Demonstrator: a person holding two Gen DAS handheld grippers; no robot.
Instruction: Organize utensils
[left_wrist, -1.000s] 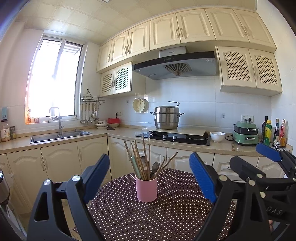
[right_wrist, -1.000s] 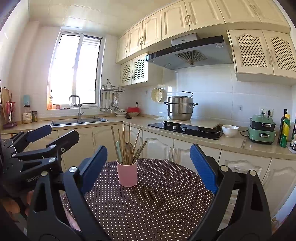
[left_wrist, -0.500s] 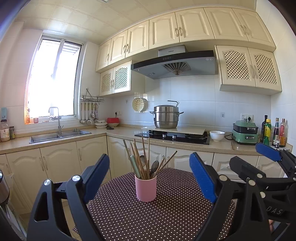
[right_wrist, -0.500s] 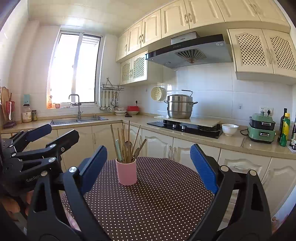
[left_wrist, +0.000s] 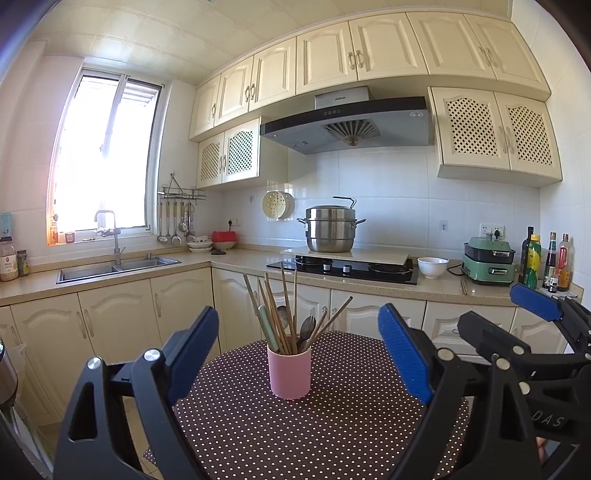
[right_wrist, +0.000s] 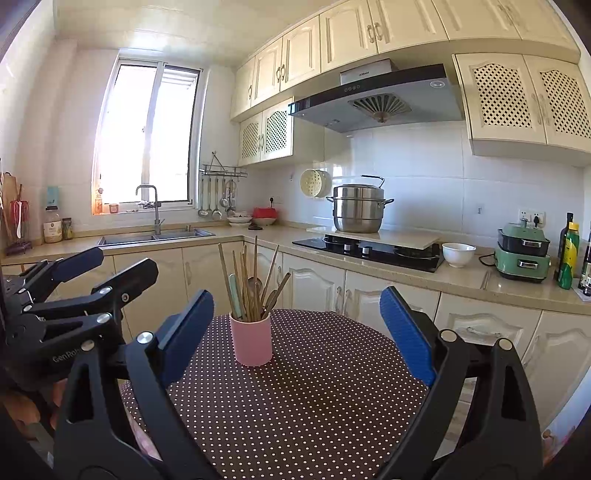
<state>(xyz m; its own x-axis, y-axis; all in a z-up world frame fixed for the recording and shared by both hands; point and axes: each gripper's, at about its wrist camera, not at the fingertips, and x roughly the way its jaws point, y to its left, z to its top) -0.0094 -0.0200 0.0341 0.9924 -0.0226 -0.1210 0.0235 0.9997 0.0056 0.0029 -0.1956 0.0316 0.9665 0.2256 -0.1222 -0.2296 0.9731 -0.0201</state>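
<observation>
Left wrist view is showing the left tongs (left_wrist: 299, 354) spread wide, released, gripping nothing and touching nothing. A pink cup (left_wrist: 289, 371) is standing upright on the dotted table (left_wrist: 332, 435), straight ahead between the blue pads (left_wrist: 404, 354), holding chopsticks (left_wrist: 275, 314) and spoons (left_wrist: 306, 326). Right wrist view is showing the right tongs (right_wrist: 297, 332) equally wide, released and empty, hovering over the table with the cup ahead, nearer the left-hand pad.
</observation>
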